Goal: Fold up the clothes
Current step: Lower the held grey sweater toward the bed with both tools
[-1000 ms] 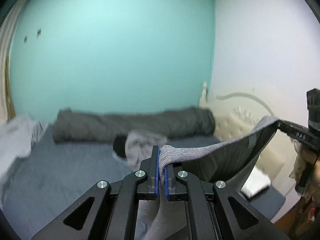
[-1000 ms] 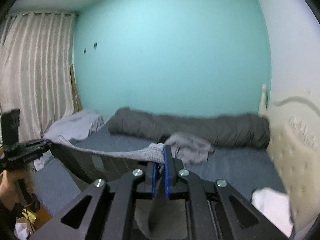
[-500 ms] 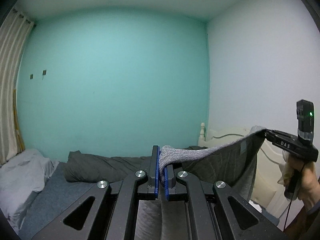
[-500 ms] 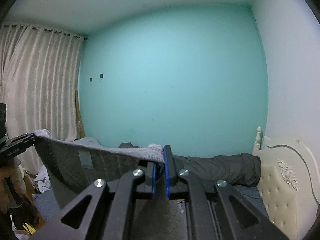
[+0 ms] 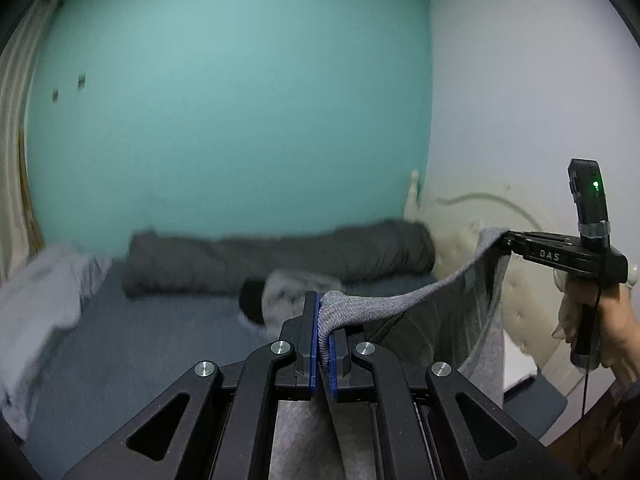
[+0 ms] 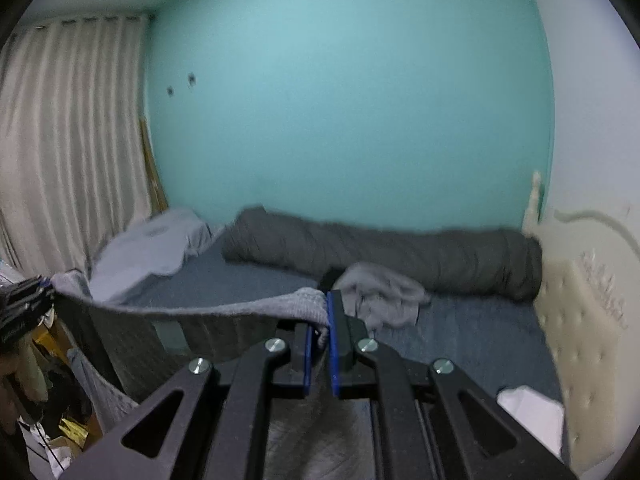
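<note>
Left wrist view: left gripper [image 5: 323, 340] clamped on ribbed grey knit garment [image 5: 384, 308]; blue pads pinch folded edge. Cloth stretched in sagging band above bed [image 5: 160, 344] to right gripper [image 5: 505, 237], also shut on its far corner. Right hand [image 5: 612, 332] grips handle. Rolled dark quilt [image 5: 280, 256] at bed's far side; crumpled grey cloth [image 5: 288, 292] before it. Tufted cream headboard [image 6: 580, 320] at bed's right.

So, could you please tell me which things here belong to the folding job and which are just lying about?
In the job:
- grey garment, clamped by both grippers
- left gripper
- right gripper

Lying about:
- rolled duvet
- crumpled cloth
- pale sheet
- headboard
- curtain
</note>
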Tool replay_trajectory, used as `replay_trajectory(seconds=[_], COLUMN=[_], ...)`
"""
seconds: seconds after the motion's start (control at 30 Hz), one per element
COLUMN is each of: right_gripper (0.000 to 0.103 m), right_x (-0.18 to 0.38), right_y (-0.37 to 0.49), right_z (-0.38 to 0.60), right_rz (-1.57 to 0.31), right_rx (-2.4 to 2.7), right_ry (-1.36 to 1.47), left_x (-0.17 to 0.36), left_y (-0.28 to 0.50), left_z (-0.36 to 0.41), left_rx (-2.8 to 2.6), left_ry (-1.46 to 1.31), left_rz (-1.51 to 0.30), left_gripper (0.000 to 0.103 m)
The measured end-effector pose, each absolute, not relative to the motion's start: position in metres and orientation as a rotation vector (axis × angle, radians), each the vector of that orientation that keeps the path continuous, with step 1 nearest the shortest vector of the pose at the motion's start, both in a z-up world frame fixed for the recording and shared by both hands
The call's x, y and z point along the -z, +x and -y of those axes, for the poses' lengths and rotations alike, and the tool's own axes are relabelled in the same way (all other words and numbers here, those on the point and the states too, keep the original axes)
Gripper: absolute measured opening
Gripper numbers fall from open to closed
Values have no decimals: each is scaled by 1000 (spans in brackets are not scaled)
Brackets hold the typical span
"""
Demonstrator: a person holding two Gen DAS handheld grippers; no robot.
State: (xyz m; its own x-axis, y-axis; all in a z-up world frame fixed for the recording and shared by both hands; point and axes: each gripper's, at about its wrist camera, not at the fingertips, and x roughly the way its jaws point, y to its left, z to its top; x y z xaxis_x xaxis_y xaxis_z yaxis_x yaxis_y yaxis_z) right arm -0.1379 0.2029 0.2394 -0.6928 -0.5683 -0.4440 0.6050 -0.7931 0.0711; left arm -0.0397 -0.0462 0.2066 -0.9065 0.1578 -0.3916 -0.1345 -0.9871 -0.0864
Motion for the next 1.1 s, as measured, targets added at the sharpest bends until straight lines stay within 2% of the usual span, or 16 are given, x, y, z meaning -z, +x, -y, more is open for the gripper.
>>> replay_trajectory(seconds=[0.3, 0.47, 0.73, 1.1], right_gripper=[6, 6, 6, 6], right_x=[-56, 33, 126, 240], right_y=[-286, -355, -453, -543], right_z=[-154, -130, -91, -56], right_rz=[-134, -149, -115, -183], right_rx=[2362, 2328, 2305, 2285], right_ry=[934, 1042, 1129, 1253], left_x=[-27, 50, 138, 251], left_y=[-202, -281, -394, -495], left_z=[67, 78, 100, 101], left_rx=[-2873, -2848, -2814, -2704], left_ry=[-1014, -1159, -1294, -1489], left_rz=[230, 298, 342, 374], left_gripper=[3, 3, 3, 3])
